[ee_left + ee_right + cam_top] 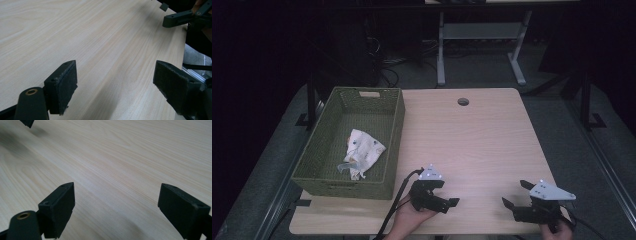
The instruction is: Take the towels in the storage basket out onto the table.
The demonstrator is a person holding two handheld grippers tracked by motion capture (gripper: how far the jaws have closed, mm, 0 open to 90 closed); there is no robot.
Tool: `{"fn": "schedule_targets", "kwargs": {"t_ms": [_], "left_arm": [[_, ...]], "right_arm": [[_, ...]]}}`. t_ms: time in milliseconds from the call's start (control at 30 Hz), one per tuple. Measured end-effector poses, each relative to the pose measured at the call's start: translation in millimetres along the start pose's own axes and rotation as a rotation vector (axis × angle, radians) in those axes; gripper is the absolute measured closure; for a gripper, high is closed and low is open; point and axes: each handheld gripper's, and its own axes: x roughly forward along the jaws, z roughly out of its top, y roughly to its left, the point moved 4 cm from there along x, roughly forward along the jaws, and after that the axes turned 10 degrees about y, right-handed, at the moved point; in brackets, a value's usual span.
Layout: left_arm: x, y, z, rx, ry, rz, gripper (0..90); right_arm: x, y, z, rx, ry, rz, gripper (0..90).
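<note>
Two handheld grippers rest low on a bare wooden bench (482,135).
Lower centre, left gripper (451,204), jaws wide open, empty; lower right, right gripper (515,195), likewise. Farther left, crumpled cloth (362,150) lies inside green basket (394,125).

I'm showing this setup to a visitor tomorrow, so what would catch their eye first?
Most likely the green woven basket at the table's left edge, with a crumpled pale patterned cloth lying inside it. Next come the two black hand-held tools near the front edge: the left gripper and the right gripper, both with jaws open and nothing between them, resting low over the bare wooden table.
</note>
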Motion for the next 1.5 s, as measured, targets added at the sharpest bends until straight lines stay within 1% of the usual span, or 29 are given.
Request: {"fn": "schedule_targets", "kwargs": {"t_ms": [33, 67, 100, 133, 233, 333, 367, 400, 533, 600, 667, 833, 867, 1000, 1200, 1267, 1367, 1433, 1500], "left_arm": [[0.2, 0.5, 0.0, 0.001, 0.003, 0.005, 19.5], [-0.1, 1.2, -0.3, 0.005, 0.009, 0.006, 19.5], [0.2, 1.1, 0.0, -0.004, 0.008, -0.006, 19.6], [-0.3, 1.5, 0.4, -0.002, 0.008, -0.005, 19.7], [-1.5, 2.7, 2.0, -0.009, 0.003, -0.016, 20.3], [-2.5, 4.1, 3.7, -0.015, -0.001, -0.023, 20.5], [-2.8, 6.4, 6.2, -0.026, -0.011, -0.023, 20.6], [-2.5, 7.4, 7.2, -0.028, -0.013, -0.029, 20.6], [-1.1, 7.4, 7.9, -0.025, -0.004, -0.021, 20.4], [-1.3, 6.6, 6.3, -0.016, 0.004, -0.019, 20.4], [-2.1, 5.0, 3.4, -0.018, 0.005, -0.025, 20.4], [-3.2, 4.6, 3.4, -0.023, -0.002, -0.031, 20.4], [-3.2, 4.5, 3.4, -0.023, -0.002, -0.032, 20.4], [-1.9, 2.8, 3.2, -0.016, 0.001, -0.034, 20.4], [-0.7, 2.1, 4.8, -0.014, 0.0, -0.038, 20.4], [-0.4, 1.8, 6.5, -0.015, -0.001, -0.039, 20.4], [-6.1, 2.5, 10.1, -0.012, -0.007, -0.04, 20.5], [-14.4, 3.6, 13.8, -0.015, -0.03, -0.048, 20.9], [-21.9, 5.3, 17.2, -0.019, -0.042, -0.049, 21.1]], "right_arm": [[0.2, -0.1, 0.4, -0.005, -0.003, 0.001, 13.8], [0.5, 0.2, 0.8, 0.001, -0.001, 0.003, 13.9], [0.7, -0.2, 1.0, 0.003, -0.004, 0.002, 13.8], [0.5, -0.9, 1.0, 0.001, -0.006, -0.002, 13.8], [-0.8, -0.9, 1.0, 0.013, -0.013, 0.005, 13.8], [-1.4, -0.9, 0.8, 0.009, -0.012, 0.007, 13.8], [-1.9, -1.1, 0.7, 0.015, -0.012, 0.003, 13.8], [-2.0, -1.2, 0.7, 0.021, -0.013, 0.003, 13.9], [-2.3, -1.7, 0.4, 0.02, -0.015, 0.001, 13.9], [-3.1, -1.2, 0.5, 0.012, -0.018, 0.005, 13.8], [-3.9, -0.3, 1.2, 0.007, -0.018, 0.006, 13.8], [-4.4, 2.2, 2.3, -0.002, -0.01, 0.013, 13.8], [-4.7, 1.8, 2.5, -0.015, -0.015, 0.01, 13.9], [-7.4, 1.9, 2.2, -0.016, -0.02, 0.011, 13.8], [-7.5, 0.4, 1.0, -0.002, -0.023, 0.018, 13.9], [-7.8, -0.4, 0.0, -0.008, -0.021, 0.018, 13.8], [-8.8, -2.0, -0.7, -0.005, -0.024, 0.014, 13.8], [-9.2, -3.2, -0.4, 0.007, -0.026, 0.014, 13.8], [-8.5, -3.6, -0.1, 0.022, -0.025, 0.016, 13.8]]}}
